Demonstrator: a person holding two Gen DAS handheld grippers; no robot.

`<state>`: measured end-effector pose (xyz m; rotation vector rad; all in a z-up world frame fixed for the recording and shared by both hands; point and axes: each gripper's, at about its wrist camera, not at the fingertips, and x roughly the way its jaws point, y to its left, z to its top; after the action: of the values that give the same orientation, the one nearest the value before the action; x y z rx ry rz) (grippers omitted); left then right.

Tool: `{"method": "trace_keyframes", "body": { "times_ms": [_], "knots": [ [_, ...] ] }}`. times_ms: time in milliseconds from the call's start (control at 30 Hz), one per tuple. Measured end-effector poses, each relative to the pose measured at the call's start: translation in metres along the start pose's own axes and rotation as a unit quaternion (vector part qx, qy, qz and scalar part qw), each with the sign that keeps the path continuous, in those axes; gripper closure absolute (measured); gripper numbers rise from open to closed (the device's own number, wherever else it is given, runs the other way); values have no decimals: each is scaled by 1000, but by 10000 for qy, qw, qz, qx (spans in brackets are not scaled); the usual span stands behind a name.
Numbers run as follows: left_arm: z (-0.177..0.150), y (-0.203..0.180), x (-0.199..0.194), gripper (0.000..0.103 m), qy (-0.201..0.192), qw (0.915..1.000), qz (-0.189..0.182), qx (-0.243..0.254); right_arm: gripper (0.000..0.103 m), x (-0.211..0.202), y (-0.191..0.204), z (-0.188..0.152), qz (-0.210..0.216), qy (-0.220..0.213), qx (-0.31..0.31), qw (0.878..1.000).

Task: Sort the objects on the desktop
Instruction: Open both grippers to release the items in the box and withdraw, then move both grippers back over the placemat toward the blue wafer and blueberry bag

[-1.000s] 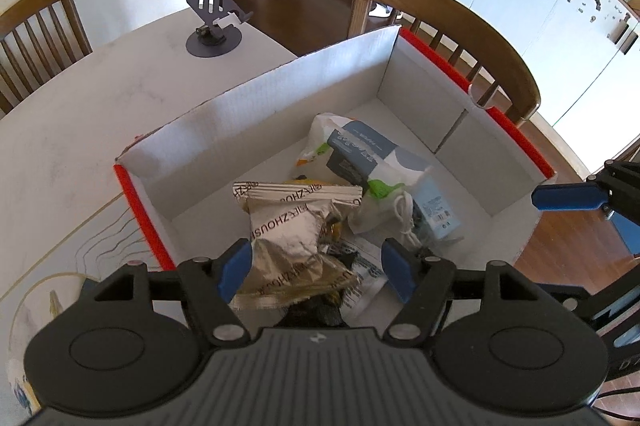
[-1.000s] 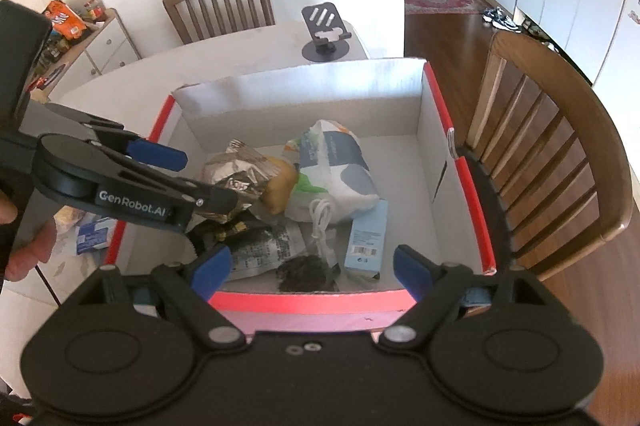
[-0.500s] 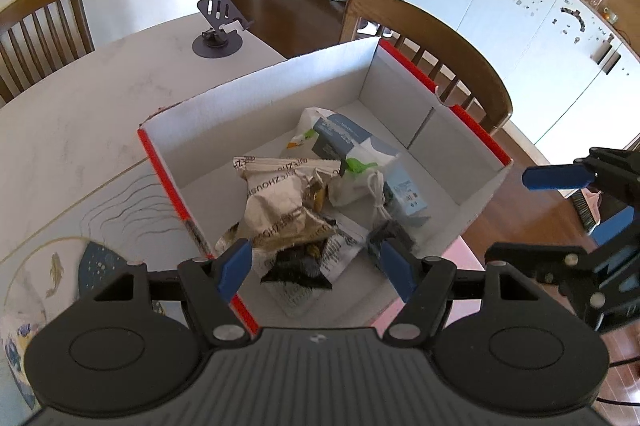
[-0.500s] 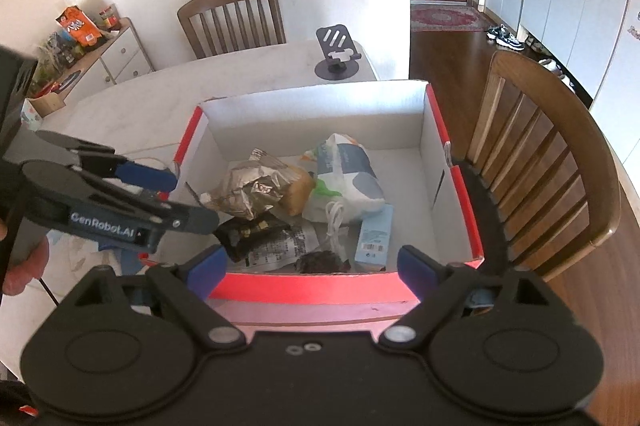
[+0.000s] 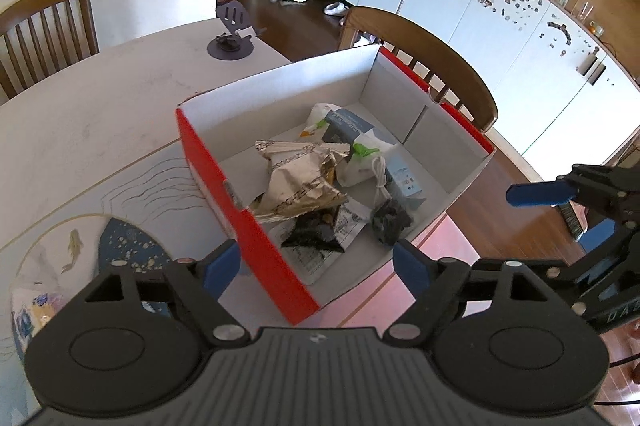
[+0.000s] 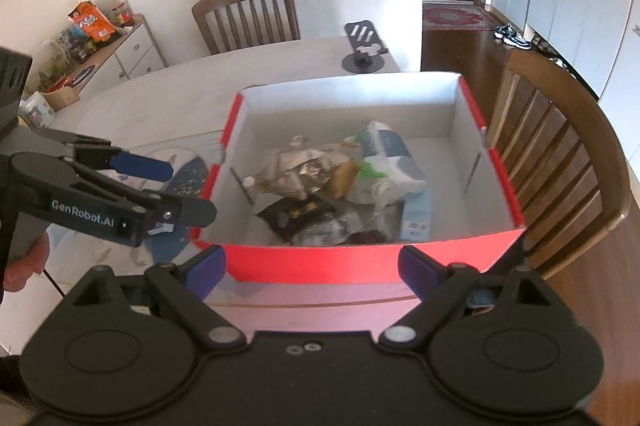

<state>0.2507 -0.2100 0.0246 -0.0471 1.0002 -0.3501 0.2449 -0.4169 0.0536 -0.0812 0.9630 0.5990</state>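
Note:
A red cardboard box [image 5: 256,238] [image 6: 360,262] with a white inside stands on the table. In it lie a crumpled silver snack bag [image 5: 300,182] [image 6: 296,174], a white-and-blue pouch [image 5: 348,126] [image 6: 388,154], a small blue carton [image 5: 404,178] [image 6: 416,214], a white cable [image 5: 378,170], dark packets [image 5: 312,234] and a black lump [image 5: 390,220]. My left gripper [image 5: 316,264] is open and empty, held back above the box's near corner. My right gripper [image 6: 312,266] is open and empty in front of the box's red front wall.
A black phone stand [image 5: 232,42] [image 6: 364,56] sits at the table's far edge. A blue patterned mat [image 5: 120,250] lies left of the box, with small packets [image 5: 32,310] by it. Wooden chairs [image 6: 560,162] [image 6: 248,14] stand around the table. A sideboard [image 6: 100,54] stands at the wall.
Both grippers have pulled back and up from the box, so it looks smaller and farther. Both stay open and empty. The contents of the box have not moved.

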Motion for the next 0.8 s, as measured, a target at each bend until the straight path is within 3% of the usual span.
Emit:
{"method": "trace_keyframes", "body": {
  "times_ms": [400,533,800],
  "knots": [
    [-22,35,-28,16,-91,9999,-9,58,8,13,60,-10,29,61,-108,9999],
    [-33,53,-34,0,-99,9999,56,26,8,21,79,-13,27,77,-115,9999],
    [-55,100,-43,0,-108,9995,269,-134,8,43,123,-18,80,174,-208,9996]
  ]
}}
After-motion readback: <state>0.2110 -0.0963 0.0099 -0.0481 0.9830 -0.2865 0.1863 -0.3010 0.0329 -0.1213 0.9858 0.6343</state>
